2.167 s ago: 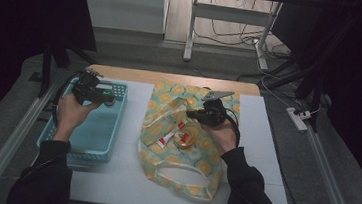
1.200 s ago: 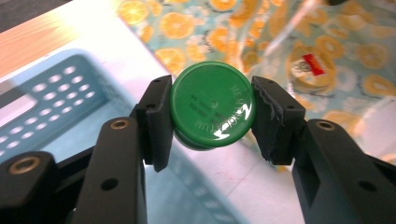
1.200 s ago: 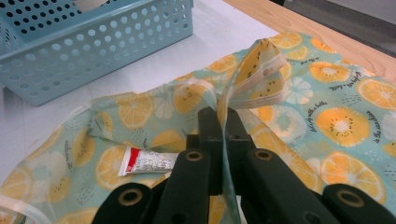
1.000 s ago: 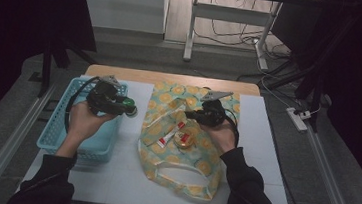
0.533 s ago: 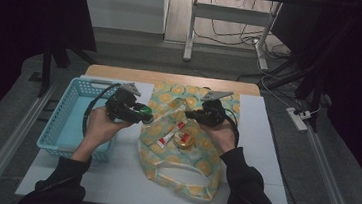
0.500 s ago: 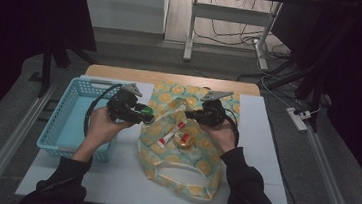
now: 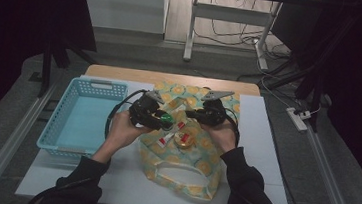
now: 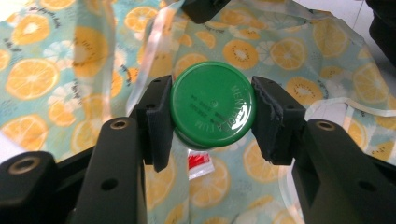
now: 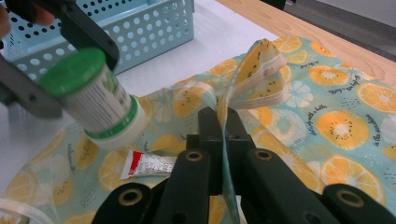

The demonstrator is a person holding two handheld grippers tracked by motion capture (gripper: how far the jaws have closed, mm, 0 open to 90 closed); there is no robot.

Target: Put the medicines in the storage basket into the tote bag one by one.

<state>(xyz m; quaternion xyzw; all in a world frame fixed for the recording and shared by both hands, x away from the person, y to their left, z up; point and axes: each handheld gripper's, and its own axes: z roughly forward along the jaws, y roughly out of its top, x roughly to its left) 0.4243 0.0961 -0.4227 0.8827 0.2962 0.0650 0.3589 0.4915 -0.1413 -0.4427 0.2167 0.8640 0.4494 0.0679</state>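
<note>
My left gripper (image 7: 163, 119) is shut on a white jar with a green lid (image 8: 212, 105), its pads clamped on the lid's sides. It holds the jar (image 9: 95, 100) tilted just above the open mouth of a fruit-print bag (image 7: 181, 177). To its right, my right gripper (image 9: 222, 122) is shut on the bag's clear upper edge (image 9: 261, 70) and lifts it. Inside the bag lie a red-and-white tube (image 9: 149, 164) and a round gold-topped item (image 7: 184, 141).
A light blue basket (image 7: 98, 81) stands left of the bag on the white mat (image 7: 264, 155). The wooden table edge (image 7: 121, 72) runs along the back. Metal rails flank the table on both sides.
The left hand has carried the jar rightward from over the blue basket to the bag's mouth. The right gripper has stayed put, holding the bag's edge up.
</note>
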